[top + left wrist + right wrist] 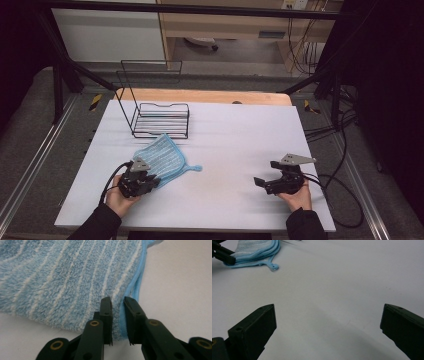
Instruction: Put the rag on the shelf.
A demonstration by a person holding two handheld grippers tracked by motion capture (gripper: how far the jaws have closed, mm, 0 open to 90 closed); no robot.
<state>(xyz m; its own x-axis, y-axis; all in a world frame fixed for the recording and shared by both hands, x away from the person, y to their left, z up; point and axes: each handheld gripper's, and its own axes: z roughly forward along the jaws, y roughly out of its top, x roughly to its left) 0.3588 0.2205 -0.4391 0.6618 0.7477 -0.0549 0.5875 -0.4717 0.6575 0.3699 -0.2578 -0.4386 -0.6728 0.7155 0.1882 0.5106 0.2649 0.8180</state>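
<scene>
A blue striped cloth (pixel 165 156) is spread on the white table (pixel 235 140), at about 9 o'clock from its centre, just in front of a wire rack (pixel 161 119). The cloth's near corner is pinched between the narrowed jaws of the left gripper (pixel 117 315). The right gripper (pixel 265 182) is held wide and empty at 4 o'clock, well apart from the cloth.

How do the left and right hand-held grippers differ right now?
The left hand-held gripper has its jaws nearly together, pinching the edge of the blue striped cloth; the right hand-held gripper has its jaws wide apart with nothing between them. The left sits at the cloth, the right over bare white table. Both are black and held low.
</scene>
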